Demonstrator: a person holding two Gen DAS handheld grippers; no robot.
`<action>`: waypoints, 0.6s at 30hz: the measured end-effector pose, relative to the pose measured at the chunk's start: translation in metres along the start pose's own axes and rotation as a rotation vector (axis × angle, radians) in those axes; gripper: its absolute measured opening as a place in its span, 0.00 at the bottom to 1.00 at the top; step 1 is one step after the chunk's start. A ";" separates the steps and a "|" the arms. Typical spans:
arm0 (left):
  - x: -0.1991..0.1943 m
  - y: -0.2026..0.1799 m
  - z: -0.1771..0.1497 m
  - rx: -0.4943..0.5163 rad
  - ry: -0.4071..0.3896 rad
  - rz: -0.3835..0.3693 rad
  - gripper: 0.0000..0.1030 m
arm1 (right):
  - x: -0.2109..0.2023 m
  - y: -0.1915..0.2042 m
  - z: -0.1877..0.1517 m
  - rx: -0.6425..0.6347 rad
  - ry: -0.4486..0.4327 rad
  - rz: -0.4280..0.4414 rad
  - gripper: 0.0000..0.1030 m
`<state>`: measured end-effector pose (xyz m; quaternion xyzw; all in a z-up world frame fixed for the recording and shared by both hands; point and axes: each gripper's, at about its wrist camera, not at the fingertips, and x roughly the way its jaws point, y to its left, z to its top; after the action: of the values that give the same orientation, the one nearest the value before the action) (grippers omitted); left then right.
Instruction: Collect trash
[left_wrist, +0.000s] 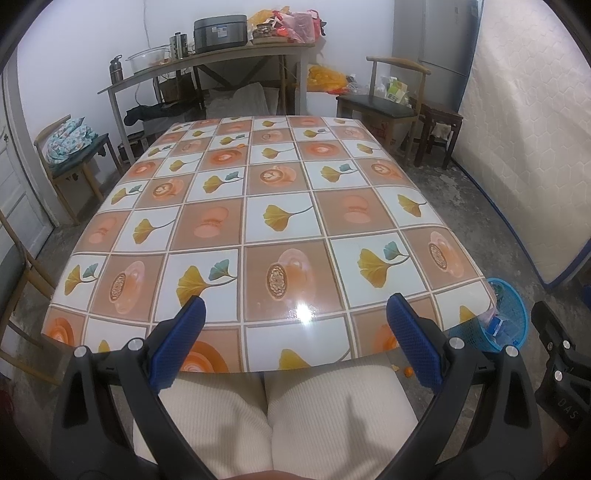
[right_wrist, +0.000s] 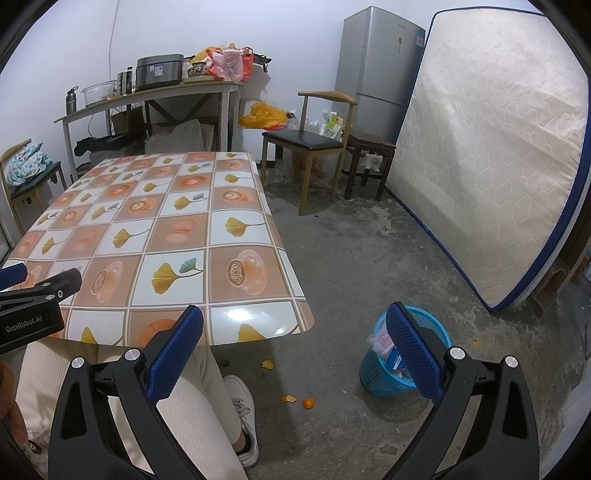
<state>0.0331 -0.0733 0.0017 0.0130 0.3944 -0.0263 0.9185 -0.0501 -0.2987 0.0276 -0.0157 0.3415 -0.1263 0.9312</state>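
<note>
Orange peel scraps (right_wrist: 289, 398) and a small orange piece (right_wrist: 308, 403) lie on the concrete floor beside a white shoe (right_wrist: 243, 410); another scrap (right_wrist: 267, 364) lies nearer the table. A blue mesh waste basket (right_wrist: 373, 373) holding wrappers stands on the floor to the right of the table's corner, also showing in the left wrist view as the basket (left_wrist: 511, 314). My right gripper (right_wrist: 295, 332) hangs open above the floor between table and basket. My left gripper (left_wrist: 295, 325) is open over the table's near edge, above a person's lap, holding nothing.
A table with a flowered tile-pattern cloth (left_wrist: 258, 206) fills the front. Wooden chairs (right_wrist: 306, 147) and a stool (right_wrist: 369, 155) stand behind it; a mattress (right_wrist: 491, 155) leans at right beside a fridge (right_wrist: 376, 66). A cluttered side table (left_wrist: 207, 62) lines the back wall.
</note>
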 end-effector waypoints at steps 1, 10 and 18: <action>0.001 -0.001 -0.001 0.004 0.001 -0.001 0.92 | 0.000 -0.001 0.000 0.002 0.001 0.001 0.94; 0.003 -0.002 -0.002 0.022 0.013 -0.011 0.92 | -0.001 -0.001 0.001 0.001 -0.002 -0.001 0.94; 0.005 -0.002 -0.002 0.024 0.024 -0.015 0.92 | -0.001 -0.004 0.002 0.002 0.001 -0.002 0.94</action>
<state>0.0350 -0.0757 -0.0030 0.0213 0.4051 -0.0380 0.9132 -0.0501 -0.3020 0.0301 -0.0150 0.3419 -0.1277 0.9309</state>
